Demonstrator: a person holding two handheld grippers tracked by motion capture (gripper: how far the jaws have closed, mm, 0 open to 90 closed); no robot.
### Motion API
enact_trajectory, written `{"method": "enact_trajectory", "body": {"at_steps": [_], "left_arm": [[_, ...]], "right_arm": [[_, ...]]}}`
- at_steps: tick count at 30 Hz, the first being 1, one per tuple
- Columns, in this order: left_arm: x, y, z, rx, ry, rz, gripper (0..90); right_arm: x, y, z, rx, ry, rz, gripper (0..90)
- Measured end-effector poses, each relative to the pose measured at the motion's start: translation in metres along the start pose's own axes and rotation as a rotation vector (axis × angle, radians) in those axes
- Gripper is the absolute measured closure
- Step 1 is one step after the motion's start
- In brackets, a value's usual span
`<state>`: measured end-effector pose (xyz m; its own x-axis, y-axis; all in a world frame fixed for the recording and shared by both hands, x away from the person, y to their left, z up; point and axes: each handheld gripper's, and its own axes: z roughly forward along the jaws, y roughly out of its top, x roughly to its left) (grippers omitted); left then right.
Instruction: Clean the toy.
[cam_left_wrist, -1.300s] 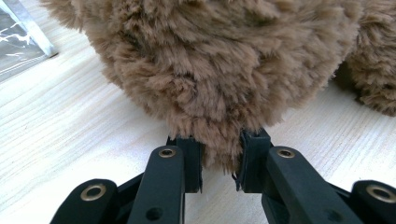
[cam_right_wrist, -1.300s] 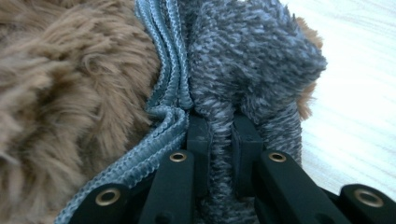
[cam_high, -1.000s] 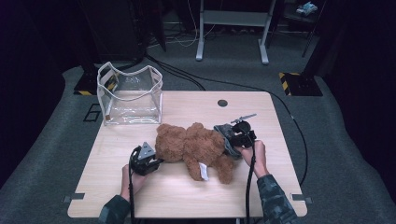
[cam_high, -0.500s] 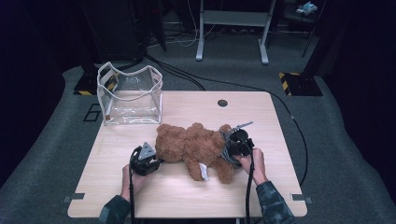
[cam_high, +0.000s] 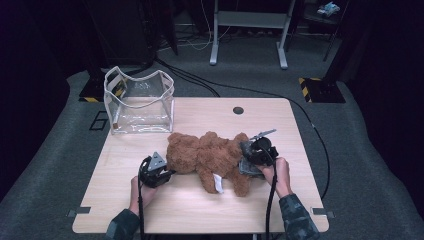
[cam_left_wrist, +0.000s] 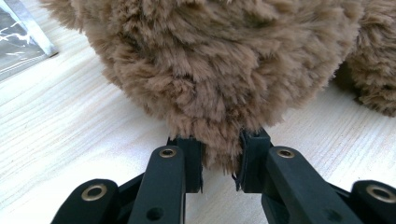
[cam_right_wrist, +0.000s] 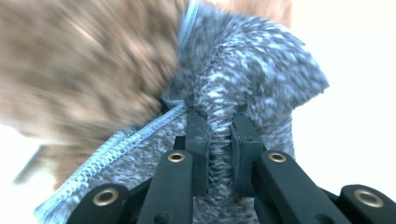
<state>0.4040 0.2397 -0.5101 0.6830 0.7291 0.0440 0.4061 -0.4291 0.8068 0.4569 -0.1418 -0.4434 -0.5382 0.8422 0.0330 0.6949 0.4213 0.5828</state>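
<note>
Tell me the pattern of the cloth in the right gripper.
Cloth: mottled grey and white knit, pale stitched edge; clearest in the right gripper view.

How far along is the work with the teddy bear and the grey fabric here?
Done: both grips are made. In hand: left tongs pinch the teddy bear's fur, right tongs clamp the grey fabric at its other end. Left: the fabric stays bunched beside the bear; clear bag unused.

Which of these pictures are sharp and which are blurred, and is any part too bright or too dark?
High view: the table is evenly lit, the room around it nearly black. Left gripper view: sharp, the teddy bear fur crisp above the left claw. Right gripper view: the brown fur smears with motion blur, the background is washed out white, yet the grey cloth in the right claw stays fairly clear.
</note>
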Motion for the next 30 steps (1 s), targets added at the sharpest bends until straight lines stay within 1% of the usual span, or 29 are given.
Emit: {"method": "enact_trajectory", "body": {"at_steps": [1, 2, 3, 4, 5, 6, 8, 9, 10, 11, 14, 15, 16, 17, 18, 19, 20, 21, 22, 23, 24, 25, 26, 27, 28, 29, 30], "left_arm": [[0.000, 0.000, 0.000, -0.001, 0.000, 0.000, 75.1], [0.000, 0.001, 0.000, -0.001, 0.004, 0.005, 75.1], [0.000, 0.001, 0.000, -0.003, 0.003, 0.003, 75.1], [0.000, 0.001, 0.001, -0.013, 0.007, -0.005, 75.1], [0.000, 0.001, 0.000, -0.009, 0.001, -0.007, 75.1], [0.000, 0.002, 0.000, -0.002, -0.003, -0.006, 75.1], [0.001, 0.003, 0.000, -0.003, 0.001, 0.001, 75.1], [0.001, 0.003, 0.000, -0.004, -0.001, -0.002, 75.1], [0.000, 0.004, 0.000, -0.005, -0.002, -0.004, 75.1], [0.000, 0.004, 0.000, -0.008, -0.002, -0.007, 75.2], [0.001, 0.004, 0.000, -0.008, -0.005, -0.009, 75.2], [0.001, 0.004, 0.000, -0.008, -0.006, -0.010, 75.2], [0.001, 0.004, 0.000, -0.007, -0.007, -0.009, 75.2], [0.001, 0.004, 0.000, -0.008, -0.007, -0.011, 75.2], [0.002, 0.004, 0.000, -0.014, 0.000, -0.005, 75.2], [0.002, 0.005, -0.001, -0.013, -0.006, -0.005, 75.2], [0.001, 0.005, 0.000, -0.023, -0.006, -0.014, 75.2], [0.002, 0.005, -0.001, -0.027, -0.003, -0.006, 75.1], [0.002, 0.006, -0.002, -0.025, -0.018, -0.014, 75.1], [0.002, 0.007, -0.002, -0.026, -0.015, -0.004, 75.2], [0.001, 0.008, -0.002, -0.030, -0.021, -0.012, 75.1], [0.001, 0.010, -0.003, -0.035, -0.016, -0.002, 75.1], [0.000, 0.011, -0.003, -0.041, -0.020, -0.003, 75.1], [0.000, 0.013, -0.004, -0.038, -0.026, -0.008, 75.2], [-0.001, 0.015, -0.004, -0.039, -0.021, -0.001, 75.2], [-0.001, 0.016, -0.004, -0.039, -0.017, 0.001, 75.3], [-0.001, 0.017, -0.003, -0.045, -0.012, -0.001, 75.3]], "right_arm": [[0.003, 0.004, -0.009, -0.029, -0.011, -0.008, 80.5], [0.005, 0.008, -0.018, -0.062, -0.012, -0.022, 80.5], [0.009, 0.012, -0.026, -0.098, -0.010, -0.023, 80.4], [0.015, 0.018, -0.036, -0.125, -0.012, -0.036, 80.4], [0.019, 0.022, -0.040, -0.146, -0.013, -0.054, 80.4], [0.025, 0.026, -0.045, -0.167, -0.004, -0.069, 80.4], [0.039, 0.035, -0.050, -0.187, 0.014, -0.100, 80.2], [0.046, 0.039, -0.050, -0.198, 0.018, -0.120, 80.2], [0.052, 0.043, -0.050, -0.203, 0.027, -0.130, 80.2], [0.058, 0.046, -0.048, -0.209, 0.038, -0.156, 80.1], [0.074, 0.053, -0.038, -0.217, 0.070, -0.200, 80.1], [0.079, 0.054, -0.035, -0.205, 0.081, -0.197, 80.1], [0.082, 0.056, -0.030, -0.196, 0.086, -0.215, 80.1], [0.084, 0.056, -0.026, -0.178, 0.087, -0.220, 80.1], [0.086, 0.056, -0.021, -0.171, 0.087, -0.213, 80.2], [0.085, 0.055, -0.017, -0.152, 0.082, -0.222, 80.4], [0.084, 0.054, -0.014, -0.143, 0.076, -0.223, 80.5], [0.081, 0.052, -0.012, -0.141, 0.072, -0.216, 80.7], [0.077, 0.050, -0.011, -0.137, 0.068, -0.215, 80.8], [0.075, 0.049, -0.010, -0.138, 0.047, -0.202, 80.8], [0.071, 0.047, -0.010, -0.136, 0.046, -0.202, 80.9], [0.068, 0.047, -0.010, -0.137, 0.042, -0.185, 80.9], [0.065, 0.046, -0.011, -0.138, 0.032, -0.195, 80.8], [0.065, 0.046, -0.012, -0.137, 0.021, -0.182, 80.8], [0.065, 0.046, -0.013, -0.145, 0.024, -0.178, 80.6], [0.066, 0.047, -0.015, -0.156, 0.023, -0.188, 80.5], [0.068, 0.048, -0.017, -0.165, 0.029, -0.184, 80.5]]}}
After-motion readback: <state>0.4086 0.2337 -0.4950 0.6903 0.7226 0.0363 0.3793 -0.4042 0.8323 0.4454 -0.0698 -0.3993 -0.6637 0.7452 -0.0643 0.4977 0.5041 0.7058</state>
